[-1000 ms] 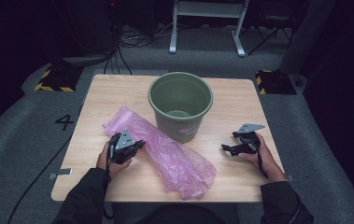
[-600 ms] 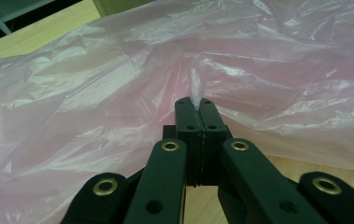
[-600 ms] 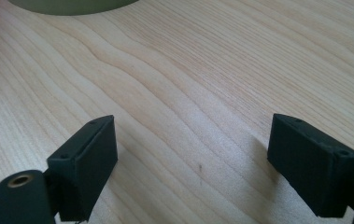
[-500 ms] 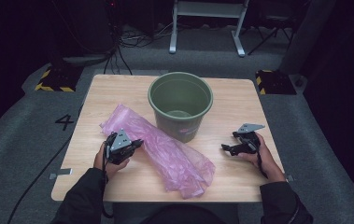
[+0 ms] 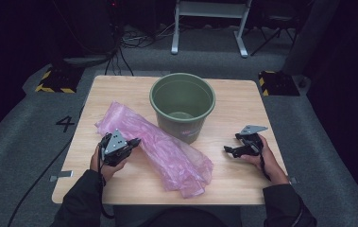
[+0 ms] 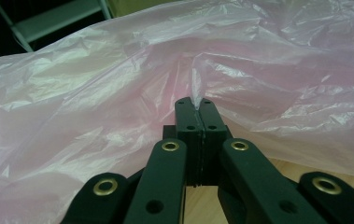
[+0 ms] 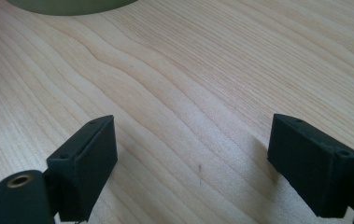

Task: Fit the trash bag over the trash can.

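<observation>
A crumpled pink plastic bag (image 5: 160, 151) lies slantwise across the wooden table (image 5: 242, 101), running from the left middle toward the near edge at the centre; its far side rests against the base of a green bucket (image 5: 182, 105), which stands upright and open-mouthed at the middle of the table. The left gripper (image 5: 133, 142) sits at the bag's left edge, held in the person's left hand (image 5: 100, 163); in the left gripper view (image 6: 196, 103) its two black jaws are pressed flat together with a thin fold of the pink film pinched between their tips, the film rising in a small peak just above them and billowing out on both sides. The right gripper (image 5: 227, 150) rests well apart from the bag, on the right part of the table, held low in the right hand (image 5: 266, 158) and pointing toward the bag; in the right gripper view (image 7: 191, 149) its jaws stand wide with bare wood grain between them and nothing gripped; the curved base of the bucket (image 7: 72, 5) shows at the top edge of that view.
</observation>
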The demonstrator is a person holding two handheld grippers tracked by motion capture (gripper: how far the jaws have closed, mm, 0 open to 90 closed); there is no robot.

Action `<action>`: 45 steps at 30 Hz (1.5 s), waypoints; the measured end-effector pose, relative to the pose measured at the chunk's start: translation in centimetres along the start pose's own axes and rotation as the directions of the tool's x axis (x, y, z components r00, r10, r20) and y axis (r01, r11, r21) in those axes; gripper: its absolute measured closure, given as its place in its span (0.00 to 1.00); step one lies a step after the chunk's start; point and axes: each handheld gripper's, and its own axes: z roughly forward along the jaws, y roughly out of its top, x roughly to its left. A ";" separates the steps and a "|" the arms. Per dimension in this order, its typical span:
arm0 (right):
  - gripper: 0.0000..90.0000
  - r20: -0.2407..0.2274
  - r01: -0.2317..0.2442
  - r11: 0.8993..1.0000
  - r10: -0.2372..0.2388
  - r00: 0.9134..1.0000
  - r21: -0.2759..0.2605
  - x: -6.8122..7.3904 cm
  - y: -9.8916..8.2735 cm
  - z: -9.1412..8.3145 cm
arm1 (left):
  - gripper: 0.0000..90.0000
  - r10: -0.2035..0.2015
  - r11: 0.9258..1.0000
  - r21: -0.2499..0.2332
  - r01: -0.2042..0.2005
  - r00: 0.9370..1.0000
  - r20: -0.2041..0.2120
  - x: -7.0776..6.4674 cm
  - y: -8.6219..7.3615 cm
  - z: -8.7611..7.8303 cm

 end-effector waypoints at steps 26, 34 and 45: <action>0.18 0.002 0.000 1.000 0.000 1.000 -0.001 0.1 -0.2 -0.2 | 1.00 0.078 0.980 -0.180 -0.083 0.996 -0.033 -0.9 3.4 -2.9; 0.18 0.002 -0.001 1.000 0.001 1.000 -0.001 0.1 -0.2 -0.2 | 1.00 0.084 0.971 -0.221 -0.090 0.996 -0.036 -1.0 4.4 -3.3; 0.18 0.002 -0.001 1.000 0.001 1.000 -0.001 0.1 -0.2 -0.2 | 1.00 0.112 0.960 -0.255 -0.115 0.993 -0.028 -1.4 5.9 -3.4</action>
